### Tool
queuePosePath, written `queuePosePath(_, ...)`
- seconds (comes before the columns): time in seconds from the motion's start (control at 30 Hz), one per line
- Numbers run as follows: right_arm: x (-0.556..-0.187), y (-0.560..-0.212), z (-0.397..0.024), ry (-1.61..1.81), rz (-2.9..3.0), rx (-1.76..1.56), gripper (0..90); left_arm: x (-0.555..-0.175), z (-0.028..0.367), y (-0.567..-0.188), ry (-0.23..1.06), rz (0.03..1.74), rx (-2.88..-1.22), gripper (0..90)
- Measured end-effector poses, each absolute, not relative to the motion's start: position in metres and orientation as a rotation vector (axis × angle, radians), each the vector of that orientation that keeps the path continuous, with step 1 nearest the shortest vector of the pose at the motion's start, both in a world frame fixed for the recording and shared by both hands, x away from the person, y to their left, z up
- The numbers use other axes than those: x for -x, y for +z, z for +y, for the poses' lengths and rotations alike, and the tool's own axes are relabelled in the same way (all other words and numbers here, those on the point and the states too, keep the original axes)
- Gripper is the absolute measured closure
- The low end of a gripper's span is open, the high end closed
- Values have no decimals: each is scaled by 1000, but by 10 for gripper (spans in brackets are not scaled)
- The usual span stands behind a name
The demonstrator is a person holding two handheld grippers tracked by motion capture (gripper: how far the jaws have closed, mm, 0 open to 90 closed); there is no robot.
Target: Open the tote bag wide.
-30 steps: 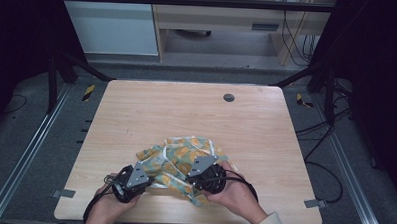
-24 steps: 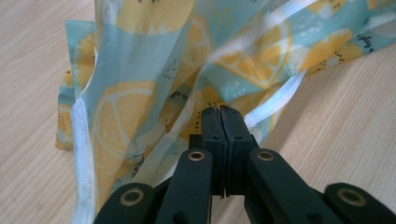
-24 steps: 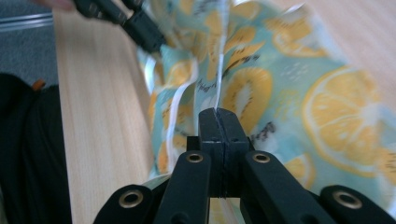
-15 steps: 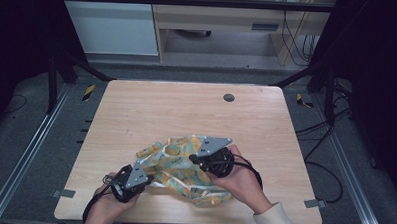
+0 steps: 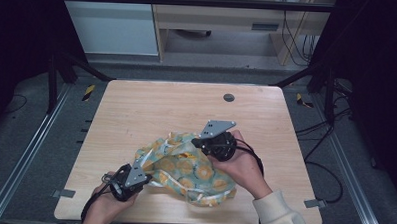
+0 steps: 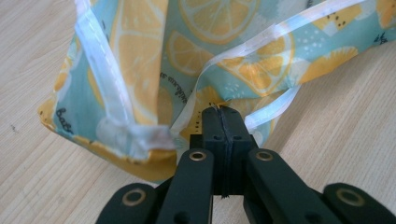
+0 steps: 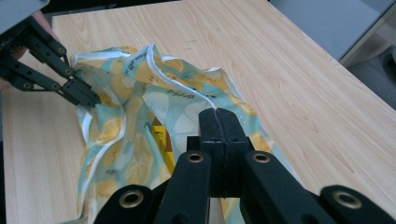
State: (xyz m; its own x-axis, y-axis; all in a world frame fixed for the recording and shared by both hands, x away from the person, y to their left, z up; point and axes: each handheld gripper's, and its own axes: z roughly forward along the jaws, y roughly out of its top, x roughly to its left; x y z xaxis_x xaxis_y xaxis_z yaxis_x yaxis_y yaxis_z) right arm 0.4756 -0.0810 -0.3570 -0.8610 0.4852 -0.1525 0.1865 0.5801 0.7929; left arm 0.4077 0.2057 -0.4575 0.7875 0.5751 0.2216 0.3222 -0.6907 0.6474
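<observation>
A teal cloth with a yellow lemon print and white trim (image 5: 187,169) lies bunched on the front half of the wooden table (image 5: 151,105). My left gripper (image 5: 142,168) stays low at the cloth's near-left corner. In the left gripper view its jaws (image 6: 223,114) are shut on the cloth's edge (image 6: 219,28). My right gripper (image 5: 197,141) is raised above the cloth's far-right side. In the right gripper view it (image 7: 218,114) is shut on the white-trimmed edge, holding the cloth (image 7: 130,116) up. That view also has the left gripper (image 7: 91,99) at the cloth's far corner.
A round dark grommet (image 5: 229,97) sits near the table's far edge. Black frame posts stand at both far corners. Cables (image 5: 330,146) trail on the floor at the right, and a low shelf stands beyond the table.
My right gripper has risen and moved away from me and to the right, pulling the cloth's edge up. The cloth has spread wider. The left gripper has kept still.
</observation>
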Motion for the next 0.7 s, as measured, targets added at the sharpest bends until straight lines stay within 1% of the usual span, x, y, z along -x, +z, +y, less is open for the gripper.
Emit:
queuePosePath(0.17, -484, -357, -84, 1170, 2455, -571, 900, -408, 205, -460, 539, 678, -2369, 900)
queuePosePath(0.5, -504, -357, -92, 1157, 2446, -624, 900, -410, 204, -466, 497, 682, -2436, 900)
queuePosePath(0.7, -514, -354, -95, 1144, 2437, -658, 900, -410, 205, -467, 495, 684, -2455, 900)
